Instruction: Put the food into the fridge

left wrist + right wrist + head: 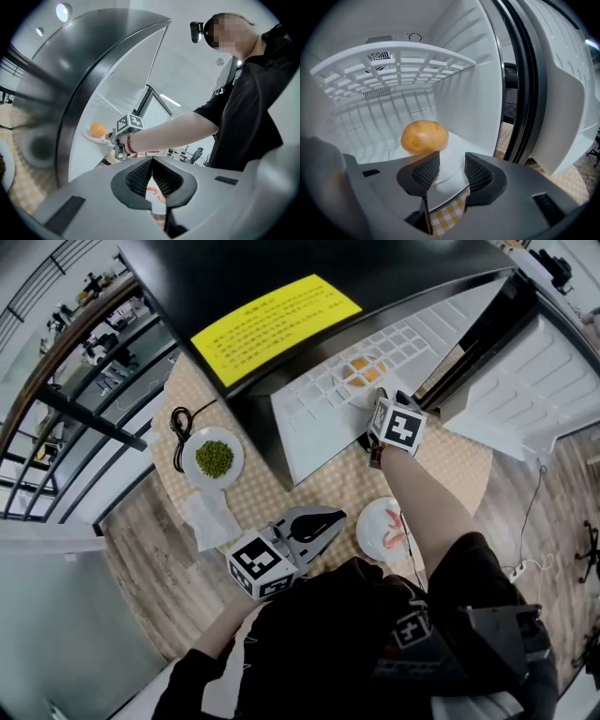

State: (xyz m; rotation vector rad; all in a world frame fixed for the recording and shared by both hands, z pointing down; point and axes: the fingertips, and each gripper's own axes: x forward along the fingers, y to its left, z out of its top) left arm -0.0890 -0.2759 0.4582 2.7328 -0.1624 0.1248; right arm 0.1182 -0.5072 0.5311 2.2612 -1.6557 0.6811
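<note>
Here, the black fridge (281, 277) stands at the far side of the checked table (319, 486), its door (525, 381) swung open to the right. Inside, below a wire shelf (393, 61), a white plate (457, 146) carries a potato (424, 136). The potato lies on its side with its long axis running left to right across the right gripper view. On the table, a plate of green peas (237, 452) sits to the left and a plate of shrimp (372, 538) nearer, on the right.

The right gripper (451, 162) reaches into the fridge, jaws a modest gap apart and clamping nothing; the plate's near rim shows between them. The left gripper (152, 161) hangs over the near table edge, jaw tips together and empty.

From the head view, the shelf hides most of the potato.
</note>
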